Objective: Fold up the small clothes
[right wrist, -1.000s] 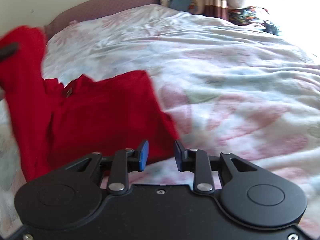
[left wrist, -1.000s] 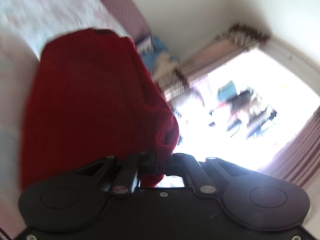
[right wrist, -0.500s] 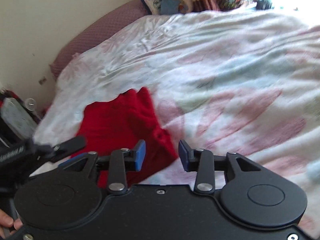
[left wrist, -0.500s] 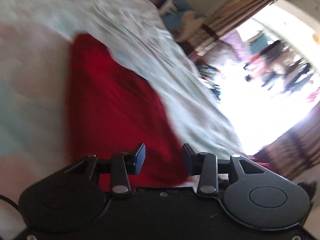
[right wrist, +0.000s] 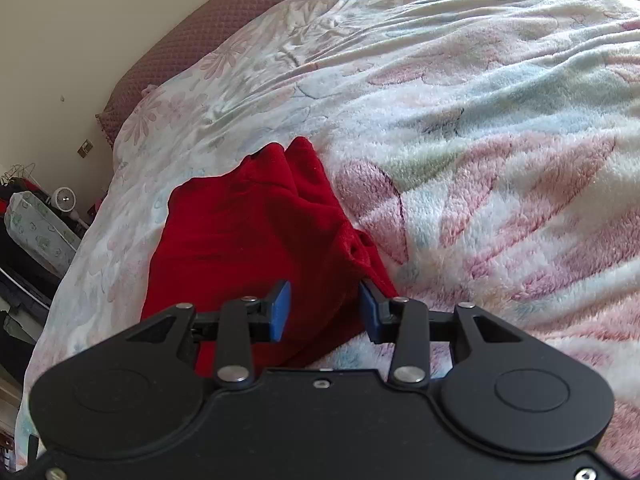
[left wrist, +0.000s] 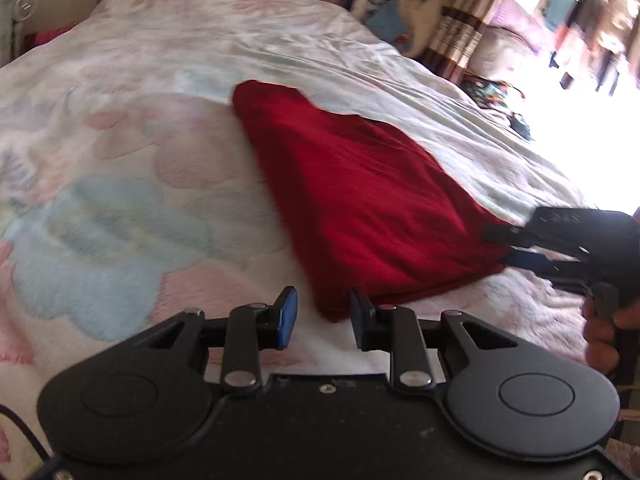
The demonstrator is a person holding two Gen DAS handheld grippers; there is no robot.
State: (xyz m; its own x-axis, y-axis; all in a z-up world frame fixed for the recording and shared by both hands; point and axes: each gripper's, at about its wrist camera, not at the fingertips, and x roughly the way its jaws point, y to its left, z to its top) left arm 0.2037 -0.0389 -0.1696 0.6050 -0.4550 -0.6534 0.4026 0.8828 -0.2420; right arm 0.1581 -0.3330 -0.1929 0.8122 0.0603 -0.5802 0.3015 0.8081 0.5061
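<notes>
Bedding fills the left wrist view: a fluffy floral blanket (left wrist: 120,184) on a bed, with curtains (left wrist: 456,20) and a bright window at upper right, and the folded red garment (left wrist: 360,200) lies on it with its long axis running from the upper centre down toward the lower right, its near corner just ahead of the left hand-held gripper (left wrist: 323,316), whose jaws have just been closing yet stand apart with nothing clamped. At that frame's right edge the right hand-held gripper (left wrist: 508,246) reaches the garment's right corner. From the right wrist view the blanket (right wrist: 480,160) spreads right, a cluttered room corner with a small fan (right wrist: 64,199) sits at left, and the garment (right wrist: 248,240) stretches from frame centre down to the right hand-held gripper (right wrist: 324,310), whose partly open jaws straddle the cloth's near edge, though whether the pads press it I cannot tell.
</notes>
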